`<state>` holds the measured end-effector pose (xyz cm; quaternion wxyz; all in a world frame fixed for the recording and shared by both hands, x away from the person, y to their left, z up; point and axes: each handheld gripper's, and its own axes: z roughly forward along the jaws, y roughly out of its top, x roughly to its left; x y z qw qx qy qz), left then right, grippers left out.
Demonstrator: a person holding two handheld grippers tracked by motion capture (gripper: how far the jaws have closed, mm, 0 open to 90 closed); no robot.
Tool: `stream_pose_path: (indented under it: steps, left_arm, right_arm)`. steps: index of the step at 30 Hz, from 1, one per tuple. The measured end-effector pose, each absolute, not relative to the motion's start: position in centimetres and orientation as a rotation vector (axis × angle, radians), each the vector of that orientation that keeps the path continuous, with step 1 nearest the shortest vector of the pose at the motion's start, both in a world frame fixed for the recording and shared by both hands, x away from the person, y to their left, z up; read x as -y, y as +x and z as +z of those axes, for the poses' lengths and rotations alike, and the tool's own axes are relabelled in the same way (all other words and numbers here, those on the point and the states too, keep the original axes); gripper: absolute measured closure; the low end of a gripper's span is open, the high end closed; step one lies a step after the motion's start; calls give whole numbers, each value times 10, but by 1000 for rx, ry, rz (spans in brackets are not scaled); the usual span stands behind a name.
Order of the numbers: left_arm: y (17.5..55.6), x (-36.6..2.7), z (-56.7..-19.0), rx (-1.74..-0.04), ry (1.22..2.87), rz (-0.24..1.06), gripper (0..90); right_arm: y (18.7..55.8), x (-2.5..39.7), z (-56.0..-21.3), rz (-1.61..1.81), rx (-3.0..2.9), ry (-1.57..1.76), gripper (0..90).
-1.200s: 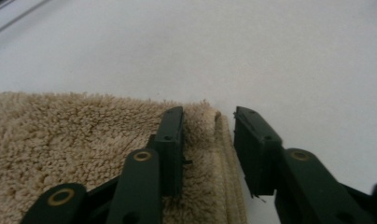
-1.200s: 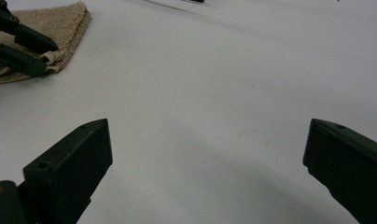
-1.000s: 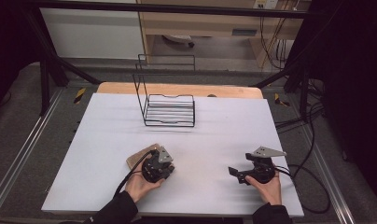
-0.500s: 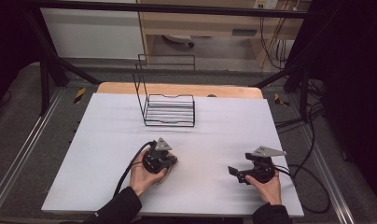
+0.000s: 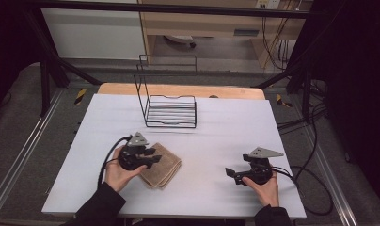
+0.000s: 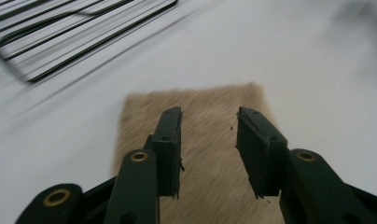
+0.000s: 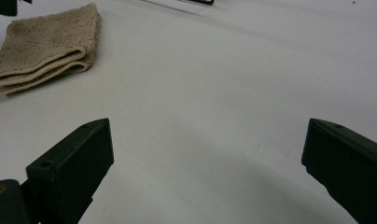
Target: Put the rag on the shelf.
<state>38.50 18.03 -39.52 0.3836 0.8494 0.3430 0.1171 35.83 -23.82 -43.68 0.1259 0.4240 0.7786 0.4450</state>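
Observation:
A tan folded towel (image 5: 163,167) lies on the white table (image 5: 225,127), front left of centre. My left gripper (image 5: 155,156) sits at the towel's left edge, its jaws reaching over it. In the left gripper view the gripper (image 6: 209,116) is open, its jaws a little apart above the towel (image 6: 196,100), with nothing gripped between them. My right gripper (image 5: 231,176) rests near the front right, held in a hand. In the right gripper view it (image 7: 209,126) stands wide open over bare table, with the towel (image 7: 42,39) far off at the upper left.
A black wire rack (image 5: 171,113) stands at the back of the table, and its bars (image 6: 60,37) show blurred at the top left of the left gripper view. Cables trail from both grippers. The table's front edge runs just under the person's forearms.
The towel, seen just left of the left gripper a second ago, now lies folded on that gripper's right. The left gripper has shifted left. The right gripper has stayed put.

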Motion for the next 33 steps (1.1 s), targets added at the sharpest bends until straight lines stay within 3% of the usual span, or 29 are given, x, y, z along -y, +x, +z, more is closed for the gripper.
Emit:
stream_pose_path:
  steps: [10,26,33]
  left_arm:
    - [373,-227,-420,-1015,2216,254,694]
    - [374,-218,-437,-1063,2222,231,760]
    - [373,-215,-438,-1055,2244,263,850]
  right_arm:
    - [360,218,-432,1318,-2262,1212,37]
    - [370,151,-423,1314,-2280,1191,86]
    - [380,112,-426,1279,-2324,1176,128]
